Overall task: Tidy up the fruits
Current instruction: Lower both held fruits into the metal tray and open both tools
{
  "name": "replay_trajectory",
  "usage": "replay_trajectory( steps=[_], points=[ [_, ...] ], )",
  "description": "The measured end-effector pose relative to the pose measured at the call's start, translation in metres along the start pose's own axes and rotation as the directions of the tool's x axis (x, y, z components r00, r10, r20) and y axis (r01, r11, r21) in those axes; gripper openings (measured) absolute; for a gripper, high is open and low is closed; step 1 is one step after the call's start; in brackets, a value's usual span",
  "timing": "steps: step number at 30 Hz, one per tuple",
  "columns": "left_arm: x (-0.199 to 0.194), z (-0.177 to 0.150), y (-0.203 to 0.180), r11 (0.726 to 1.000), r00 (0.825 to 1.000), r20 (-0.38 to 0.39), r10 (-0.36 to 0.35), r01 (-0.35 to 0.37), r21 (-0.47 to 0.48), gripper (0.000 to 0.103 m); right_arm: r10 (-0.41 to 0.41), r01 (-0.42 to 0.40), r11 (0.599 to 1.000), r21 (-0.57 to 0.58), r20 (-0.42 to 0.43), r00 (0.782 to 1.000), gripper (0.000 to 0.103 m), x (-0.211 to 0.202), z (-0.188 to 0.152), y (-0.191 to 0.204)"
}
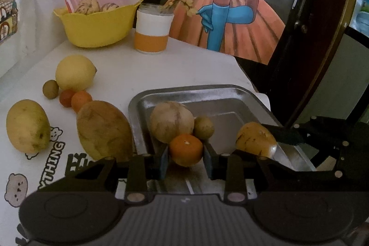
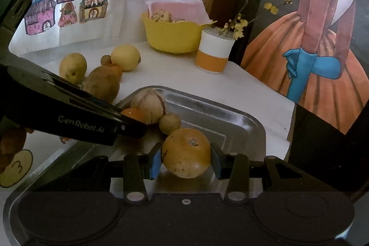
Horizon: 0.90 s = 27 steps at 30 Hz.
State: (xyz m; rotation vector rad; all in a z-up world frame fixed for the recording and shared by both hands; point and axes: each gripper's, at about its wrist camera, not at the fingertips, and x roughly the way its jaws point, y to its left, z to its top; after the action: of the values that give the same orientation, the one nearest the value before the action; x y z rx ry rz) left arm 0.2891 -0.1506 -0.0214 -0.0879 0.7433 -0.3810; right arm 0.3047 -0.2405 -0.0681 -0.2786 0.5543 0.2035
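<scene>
Nearest the left wrist camera, the left gripper (image 1: 185, 159) is closed on a tangerine (image 1: 186, 149), the blue pads touching it on both sides. The tangerine is held just above the floor of the metal tray (image 1: 230, 93); whether it touches the tray cannot be told. Nearest the right wrist camera, the right gripper (image 2: 186, 161) is closed on a yellow-brown round fruit (image 2: 186, 152), also over the tray, toward its near edge.

Already in the tray, at 12 o'clock from the tangerine, a striped melon (image 1: 171, 121) is seen, with a small brown fruit (image 1: 203, 127) touching it at its 3 o'clock side. On the white table (image 1: 143, 70), at 9 to 11 o'clock from the tray, fruit not yet collected is found: two mangoes (image 1: 103, 129), a lemon (image 1: 75, 72), two small orange fruits (image 1: 75, 99) and a small brown ball (image 1: 50, 89). A yellow bowl (image 1: 99, 24) and a cup (image 1: 152, 31) stand at the far end.

The step in hand is judged to be placement: both fruits are being set into the tray. For the next move, each fruit should be lowered until it rests on the tray floor, then the jaws opened. Rolling is to be expected of round fruit. The grippers are close together, so they should be withdrawn one at a time.
</scene>
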Motion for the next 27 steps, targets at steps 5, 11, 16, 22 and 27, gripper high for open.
replay_trajectory(
  steps=[5, 11, 16, 22, 27],
  points=[
    [0.003, 0.0, 0.0, 1.0, 1.0, -0.016, 0.008, -0.008, -0.002, 0.035, 0.004, -0.004, 1.0, -0.009, -0.029, 1.0, 0.045, 0.005, 0.0, 0.001],
    [-0.002, 0.001, 0.003, 1.0, 1.0, -0.011, 0.007, -0.007, -0.021, 0.045, -0.02, 0.02, 1.0, 0.0, -0.014, 1.0, 0.051, -0.002, 0.001, 0.0],
    [-0.021, 0.0, 0.0, 0.999, 1.0, 0.028, -0.002, 0.003, -0.044, 0.074, -0.065, 0.065, 0.998, 0.005, 0.033, 0.997, 0.063, -0.03, 0.003, 0.0],
    [-0.054, -0.002, -0.004, 0.997, 0.996, 0.087, -0.003, 0.009, -0.071, 0.089, -0.112, 0.103, 0.991, 0.086, 0.108, 0.988, 0.085, -0.079, 0.0, -0.002],
    [-0.094, -0.014, -0.008, 0.996, 0.989, 0.145, 0.011, 0.001, -0.085, 0.102, -0.136, 0.113, 0.984, 0.139, 0.173, 0.976, 0.099, -0.124, -0.007, 0.008]
  ],
)
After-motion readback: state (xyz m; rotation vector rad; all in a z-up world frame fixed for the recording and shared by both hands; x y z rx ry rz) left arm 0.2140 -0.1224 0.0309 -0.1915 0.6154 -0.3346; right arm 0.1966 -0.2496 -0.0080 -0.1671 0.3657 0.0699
